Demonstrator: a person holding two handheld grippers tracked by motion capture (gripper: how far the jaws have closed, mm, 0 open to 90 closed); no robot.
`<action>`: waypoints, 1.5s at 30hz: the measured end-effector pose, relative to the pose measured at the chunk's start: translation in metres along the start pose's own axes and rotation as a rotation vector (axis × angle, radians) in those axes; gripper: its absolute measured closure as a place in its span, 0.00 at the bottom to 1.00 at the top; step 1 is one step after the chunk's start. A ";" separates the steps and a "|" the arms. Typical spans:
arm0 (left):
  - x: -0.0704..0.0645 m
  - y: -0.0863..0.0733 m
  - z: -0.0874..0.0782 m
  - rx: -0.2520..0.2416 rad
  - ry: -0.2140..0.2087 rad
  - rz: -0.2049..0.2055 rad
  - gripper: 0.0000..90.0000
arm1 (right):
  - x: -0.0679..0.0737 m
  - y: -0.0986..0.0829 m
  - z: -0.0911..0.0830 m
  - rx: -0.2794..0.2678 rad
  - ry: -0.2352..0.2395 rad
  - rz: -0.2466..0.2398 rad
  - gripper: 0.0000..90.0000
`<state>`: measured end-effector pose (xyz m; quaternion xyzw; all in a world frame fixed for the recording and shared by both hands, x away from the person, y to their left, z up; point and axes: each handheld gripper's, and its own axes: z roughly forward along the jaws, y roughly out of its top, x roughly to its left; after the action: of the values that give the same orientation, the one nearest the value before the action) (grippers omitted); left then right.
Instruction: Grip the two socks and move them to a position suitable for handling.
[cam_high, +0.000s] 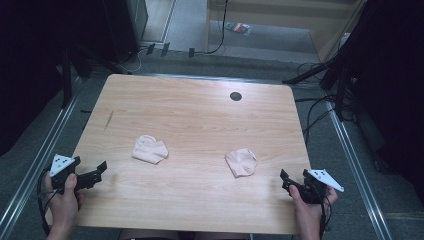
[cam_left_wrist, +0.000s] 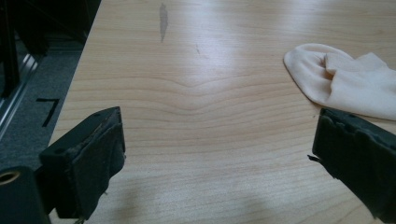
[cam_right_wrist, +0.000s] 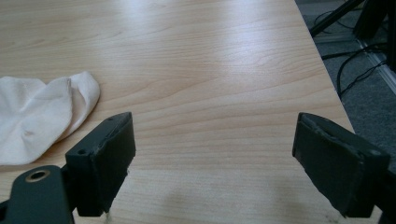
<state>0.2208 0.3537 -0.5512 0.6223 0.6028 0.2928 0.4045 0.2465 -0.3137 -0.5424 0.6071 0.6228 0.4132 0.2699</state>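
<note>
**Open tabletop, two cloths in the middle**

You are facing a table (cam_high: 200, 115) lying open across its far half. Only the left cloth (cam_high: 149, 149) and the right cloth (cam_high: 241, 161) are sitting in your way, well apart, leaving a bare lane running between them.

Pale cloths on light wood

Two cream-pink socks, left sock (cam_high: 149, 149) and right sock (cam_high: 241, 161), lie on a light tan table (cam_high: 195, 115) with fine wavy grain and a small black disc (cam_high: 235, 96). Both grippers (cam_high: 95, 175) (cam_high: 286, 180) are black with pale grey plates; the floor (cam_high: 280, 40) is grey.
</note>
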 end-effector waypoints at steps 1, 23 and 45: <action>0.000 0.000 0.000 -0.001 0.001 -0.001 0.06 | 0.000 0.000 0.000 -0.001 0.000 0.002 0.15; 0.001 0.000 0.001 0.024 0.000 -0.016 0.06 | 0.054 0.039 -0.008 -0.024 0.047 -0.124 0.35; -0.002 0.001 0.003 0.042 0.007 0.002 0.06 | 0.128 0.046 0.048 0.115 0.195 -0.225 0.60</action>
<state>0.2239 0.3518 -0.5519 0.6303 0.6096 0.2825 0.3891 0.2967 -0.1826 -0.5069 0.5049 0.7327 0.4009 0.2178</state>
